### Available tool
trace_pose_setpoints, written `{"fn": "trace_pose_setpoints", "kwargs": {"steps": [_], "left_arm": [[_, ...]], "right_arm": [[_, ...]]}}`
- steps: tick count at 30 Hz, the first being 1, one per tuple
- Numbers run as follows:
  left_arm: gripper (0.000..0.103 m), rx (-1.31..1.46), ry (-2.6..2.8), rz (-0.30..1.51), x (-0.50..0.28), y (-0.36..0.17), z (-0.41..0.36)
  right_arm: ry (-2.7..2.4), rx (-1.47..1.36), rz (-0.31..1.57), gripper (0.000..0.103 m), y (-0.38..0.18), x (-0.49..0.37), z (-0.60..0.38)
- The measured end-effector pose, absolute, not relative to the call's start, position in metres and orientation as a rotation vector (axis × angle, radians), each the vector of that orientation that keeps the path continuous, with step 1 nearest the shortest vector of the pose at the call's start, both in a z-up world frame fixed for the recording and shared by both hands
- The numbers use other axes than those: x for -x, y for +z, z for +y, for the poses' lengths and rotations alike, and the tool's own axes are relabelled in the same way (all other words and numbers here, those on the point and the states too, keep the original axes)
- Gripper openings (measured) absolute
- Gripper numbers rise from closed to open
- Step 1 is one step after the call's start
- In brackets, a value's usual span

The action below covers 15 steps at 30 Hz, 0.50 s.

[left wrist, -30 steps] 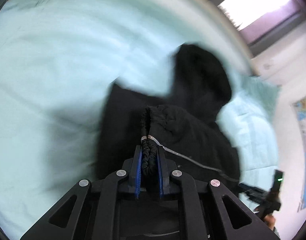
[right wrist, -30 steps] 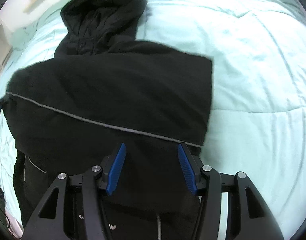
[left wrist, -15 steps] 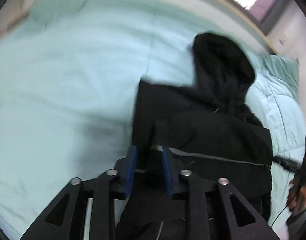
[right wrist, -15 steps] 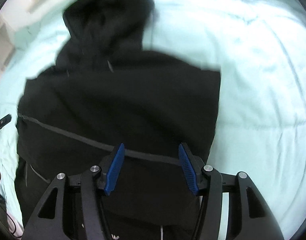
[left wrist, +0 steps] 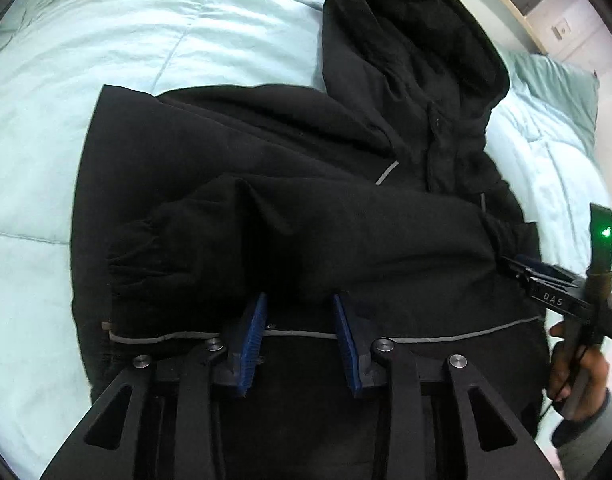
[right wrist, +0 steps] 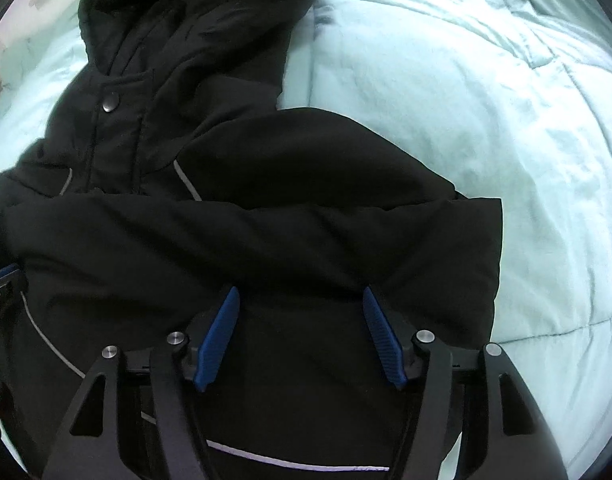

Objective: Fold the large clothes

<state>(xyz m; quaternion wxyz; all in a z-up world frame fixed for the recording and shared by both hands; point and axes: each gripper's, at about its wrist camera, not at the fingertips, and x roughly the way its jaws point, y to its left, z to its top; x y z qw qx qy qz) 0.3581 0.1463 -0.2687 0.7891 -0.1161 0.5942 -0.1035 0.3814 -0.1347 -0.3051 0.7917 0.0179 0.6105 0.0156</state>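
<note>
A black hooded jacket (left wrist: 306, 152) lies front up on the pale mint bedspread (left wrist: 166, 20), hood (left wrist: 417, 40) towards the far end. Both sleeves lie folded across its chest; one elastic cuff (left wrist: 138, 248) rests at the left. My left gripper (left wrist: 298, 298) hovers just over the lower sleeve with its blue pads (left wrist: 252, 332) apart and nothing pinched. My right gripper (right wrist: 300, 290) stands over the jacket (right wrist: 266, 220) on its other side. Its jaws are opening, with only flat cloth beneath them. It also shows at the far right, the right gripper (left wrist: 545, 280), held by a hand (left wrist: 577, 380).
A mint pillow (left wrist: 557, 92) lies at the head of the bed, beside a pale wooden edge and wall. Bedspread (right wrist: 465, 100) stretches wide on the jacket's right. The left gripper's tip (right wrist: 2, 280) shows at the frame's left edge.
The left gripper let go of the sleeve cuff and opened; the sleeve now lies across the chest. Both grippers came down closer to the jacket. The right jaws stand wider.
</note>
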Motion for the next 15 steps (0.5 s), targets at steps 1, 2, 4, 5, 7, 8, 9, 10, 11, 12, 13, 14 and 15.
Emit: {"fn": "trace_pose_setpoints", "kwargs": {"steps": [1, 2, 4, 5, 7, 8, 9, 10, 11, 12, 13, 14, 15], "left_arm": [[0.037, 0.249, -0.226, 1.275, -0.356, -0.261, 0.148], [0.037, 0.246, -0.236, 1.265, -0.351, -0.253, 0.150], [0.039, 0.254, -0.267, 1.225, -0.338, -0.233, 0.158], [0.044, 0.269, -0.277, 1.207, -0.333, -0.225, 0.162], [0.048, 0.292, -0.267, 1.177, -0.317, -0.216, 0.180], [0.048, 0.300, -0.254, 1.168, -0.311, -0.215, 0.188], [0.048, 0.301, -0.237, 1.166, -0.310, -0.218, 0.193], [0.048, 0.297, -0.209, 1.178, -0.310, -0.226, 0.199], [0.048, 0.302, -0.189, 1.205, -0.312, -0.234, 0.204], [0.048, 0.328, -0.179, 1.256, -0.317, -0.249, 0.206], [0.047, 0.346, -0.174, 1.277, -0.317, -0.258, 0.207], [0.047, 0.343, -0.167, 1.281, -0.319, -0.260, 0.204], [0.047, 0.318, -0.161, 1.278, -0.321, -0.256, 0.200]], "right_arm": [[0.040, -0.053, 1.313, 0.065, -0.297, -0.377, -0.141], [0.058, -0.071, 1.306, 0.065, -0.286, -0.369, -0.145], [0.111, -0.098, 1.275, 0.065, -0.263, -0.343, -0.150], [0.127, -0.097, 1.266, 0.065, -0.257, -0.331, -0.150], [0.150, -0.057, 1.254, 0.065, -0.249, -0.304, -0.147], [0.145, -0.019, 1.256, 0.065, -0.250, -0.292, -0.143], [0.139, 0.018, 1.269, 0.065, -0.257, -0.283, -0.139], [0.133, 0.051, 1.291, 0.065, -0.266, -0.272, -0.136], [0.118, 0.090, 1.316, 0.065, -0.279, -0.265, -0.133], [0.098, 0.126, 1.324, 0.065, -0.289, -0.262, -0.131], [0.092, 0.142, 1.324, 0.065, -0.293, -0.261, -0.130], [0.091, 0.148, 1.332, 0.066, -0.295, -0.263, -0.129], [0.090, 0.145, 1.346, 0.066, -0.293, -0.267, -0.129]]}}
